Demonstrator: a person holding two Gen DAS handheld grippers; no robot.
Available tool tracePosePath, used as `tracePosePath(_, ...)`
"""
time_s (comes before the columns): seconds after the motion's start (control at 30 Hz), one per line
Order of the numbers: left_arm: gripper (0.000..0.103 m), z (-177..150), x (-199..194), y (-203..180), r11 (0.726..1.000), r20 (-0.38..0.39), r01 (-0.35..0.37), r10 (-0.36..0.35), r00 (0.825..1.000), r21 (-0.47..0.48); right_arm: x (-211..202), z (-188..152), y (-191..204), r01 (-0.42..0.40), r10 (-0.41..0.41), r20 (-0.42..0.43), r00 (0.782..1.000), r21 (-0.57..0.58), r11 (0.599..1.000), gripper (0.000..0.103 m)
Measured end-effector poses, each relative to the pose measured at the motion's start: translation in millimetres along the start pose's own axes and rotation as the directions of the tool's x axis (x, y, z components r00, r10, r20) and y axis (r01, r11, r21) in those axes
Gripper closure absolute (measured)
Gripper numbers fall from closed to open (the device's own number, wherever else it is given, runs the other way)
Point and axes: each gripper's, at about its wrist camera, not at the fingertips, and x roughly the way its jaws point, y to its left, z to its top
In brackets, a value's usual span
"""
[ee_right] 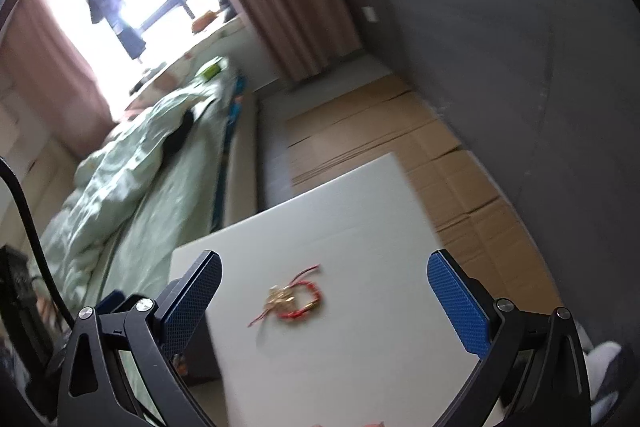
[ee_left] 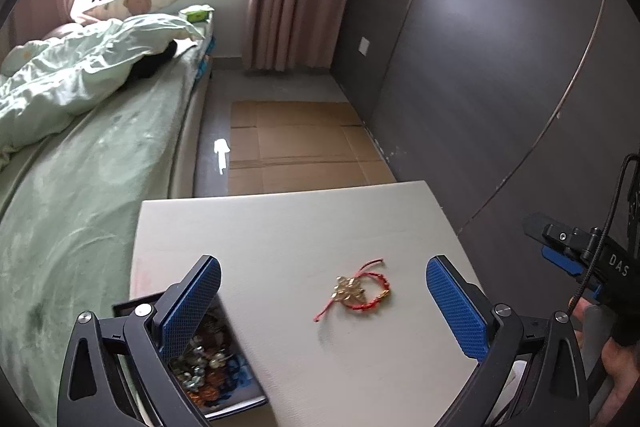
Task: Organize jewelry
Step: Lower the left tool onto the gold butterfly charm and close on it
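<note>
Both my grippers tilt down toward the white tabletop (ee_left: 360, 223). Left gripper (ee_left: 323, 307) released, jaws spread wide, nothing between the pads. Right gripper (ee_right: 324, 307) likewise spread wide and empty, its view rolled and blurred. Red cord bracelet (ee_left: 358, 291) with a gold charm lies loose mid-tabletop, clear of both. Jewelry box (ee_left: 208, 367) of beads sits at the tabletop's left edge, under my left finger (ee_left: 188, 311).
</note>
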Motion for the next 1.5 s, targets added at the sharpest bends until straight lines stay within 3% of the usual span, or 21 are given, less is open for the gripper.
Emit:
tracePosePath(0.23, 0.001, 6.9, 39.1, -20.3, 0.999, -0.12, 0.023, -0.018, 0.993, 0.037, 6.7, 3.9, -37.7, 0.005, 0.001, -0.036, 0.999, 0.145, 0.989, 0.0)
tracePosePath(0.43, 0.002, -6.8, 67.0, -20.2, 0.998, -0.167, 0.045, -0.037, 0.985, 0.047, 26.4, 0.5, -55.2, -0.024, 0.048, -0.098, 0.994, 0.233, 0.972, 0.0)
tracePosePath(0.57, 0.014, -13.1, 87.1, -16.3, 0.998, -0.215, 0.056, -0.048, 0.975, 0.033, 33.7, -4.6, -59.8, -0.055, 0.091, -0.129, 0.987, 0.259, 0.964, 0.0)
tracePosePath(0.77, 0.032, -20.8, 111.2, -16.8, 0.999, -0.277, 0.037, -0.028, 0.96, 0.028, 42.8, -10.2, -54.4, -0.041, 0.078, -0.155, 0.985, 0.234, 0.971, 0.0)
tracePosePath(1.2, 0.045, -37.1, 137.5, -33.7, 0.996, -0.326, -0.041, 0.067, 0.943, 0.084, 50.1, -15.8, -46.6, -0.085, 0.129, -0.16, 0.979, 0.257, 0.963, 0.0)
tracePosePath(1.33, 0.051, -40.9, 143.2, -34.8, 0.993, -0.321, -0.071, 0.098, 0.942, 0.097, 44.3, -12.3, -40.0, -0.036, 0.065, -0.145, 0.987, 0.2, 0.979, 0.0)
tracePosePath(1.5, 0.067, -40.6, 143.2, -35.9, 0.988, -0.308, -0.1, 0.132, 0.942, 0.116, 41.4, -10.3, -37.3, -0.015, 0.038, -0.127, 0.991, 0.179, 0.984, 0.0)
